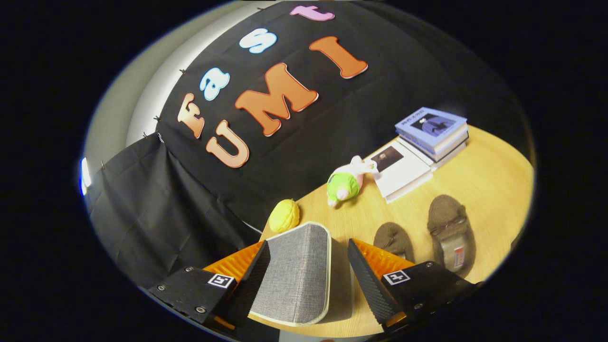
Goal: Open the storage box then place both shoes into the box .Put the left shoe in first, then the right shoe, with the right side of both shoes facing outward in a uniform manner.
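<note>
The grey fabric storage box (pixel 294 275) with white edging stands on the wooden table (pixel 489 180), and its top reaches up between my fingers. My gripper (pixel 308 243) is open around it. The left finger (pixel 254 273) lies close along the box's side, while the right finger (pixel 368 280) stands apart with a strip of table showing between. Two brown shoes lie just beyond the right finger: one (pixel 393 240) partly hidden behind it, the other (pixel 450 232) further right with its opening in view.
A yellow round object (pixel 284 216) sits just beyond the box at the table's edge. Further back lie a green and pink plush toy (pixel 344 184), a white book (pixel 401 173) and a stack of books (pixel 431 130) against the black cloth wall.
</note>
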The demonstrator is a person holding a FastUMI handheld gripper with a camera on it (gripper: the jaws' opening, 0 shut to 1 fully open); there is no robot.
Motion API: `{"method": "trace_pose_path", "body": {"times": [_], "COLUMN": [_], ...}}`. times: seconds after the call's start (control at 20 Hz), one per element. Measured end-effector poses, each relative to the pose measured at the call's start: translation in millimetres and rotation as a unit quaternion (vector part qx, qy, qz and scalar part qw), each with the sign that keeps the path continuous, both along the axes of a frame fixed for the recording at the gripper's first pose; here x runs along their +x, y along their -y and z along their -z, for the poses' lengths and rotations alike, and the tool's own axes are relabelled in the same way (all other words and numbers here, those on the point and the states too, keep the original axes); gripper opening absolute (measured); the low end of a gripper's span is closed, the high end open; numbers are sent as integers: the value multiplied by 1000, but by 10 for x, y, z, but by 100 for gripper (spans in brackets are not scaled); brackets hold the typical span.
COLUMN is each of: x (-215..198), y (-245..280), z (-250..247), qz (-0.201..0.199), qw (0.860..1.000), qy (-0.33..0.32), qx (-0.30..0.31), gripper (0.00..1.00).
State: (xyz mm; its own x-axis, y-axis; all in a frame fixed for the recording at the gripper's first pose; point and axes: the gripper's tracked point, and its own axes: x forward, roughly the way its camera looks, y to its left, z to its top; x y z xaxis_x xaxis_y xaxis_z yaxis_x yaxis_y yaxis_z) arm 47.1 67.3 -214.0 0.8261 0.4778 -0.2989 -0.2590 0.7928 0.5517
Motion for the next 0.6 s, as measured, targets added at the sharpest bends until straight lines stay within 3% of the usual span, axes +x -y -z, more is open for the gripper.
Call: {"method": "trace_pose_path", "body": {"times": [0.6], "x": [56], "y": [-421], "z": [695], "qz": [-99], "qw": [986], "qy": [-114], "qx": [73], "gripper": [98]}}
